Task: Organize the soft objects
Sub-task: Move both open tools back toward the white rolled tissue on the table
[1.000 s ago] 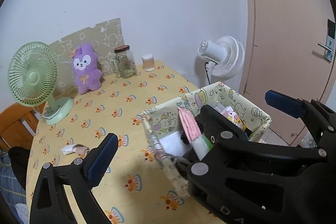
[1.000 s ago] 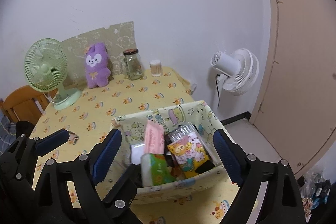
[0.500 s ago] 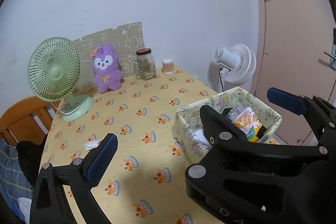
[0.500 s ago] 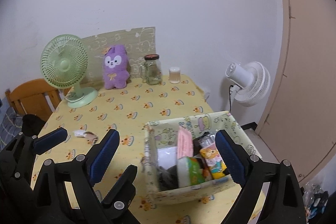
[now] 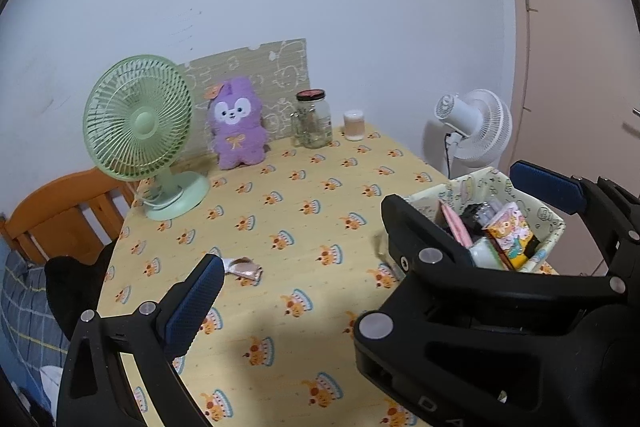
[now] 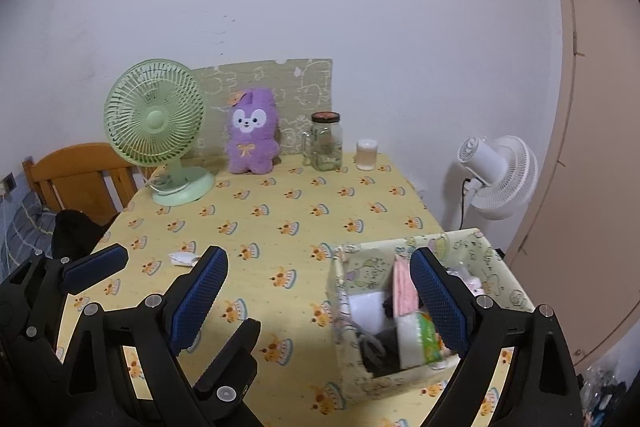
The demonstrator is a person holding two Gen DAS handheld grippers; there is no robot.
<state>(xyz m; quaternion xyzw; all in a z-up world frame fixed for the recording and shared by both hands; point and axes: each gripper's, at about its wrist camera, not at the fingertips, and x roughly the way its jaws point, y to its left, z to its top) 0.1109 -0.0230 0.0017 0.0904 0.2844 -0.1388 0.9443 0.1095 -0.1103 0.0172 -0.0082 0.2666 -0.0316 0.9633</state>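
Both tongs (image 6: 320, 291) (image 5: 368, 227) farther back from floppy fabric bin (image 6: 400, 383), spread wide, empty; fuzzy purple plush (image 6: 252, 139) upright.

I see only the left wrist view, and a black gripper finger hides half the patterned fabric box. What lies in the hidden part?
Observer: A green-and-white tissue pack lies by the near wall of the patterned fabric box.
Operator: And the box's left end?
Observer: A white block, with something black below it.
Operator: Is the right hand-held gripper carrying anything?
Observer: No, the right hand-held gripper is open and empty.
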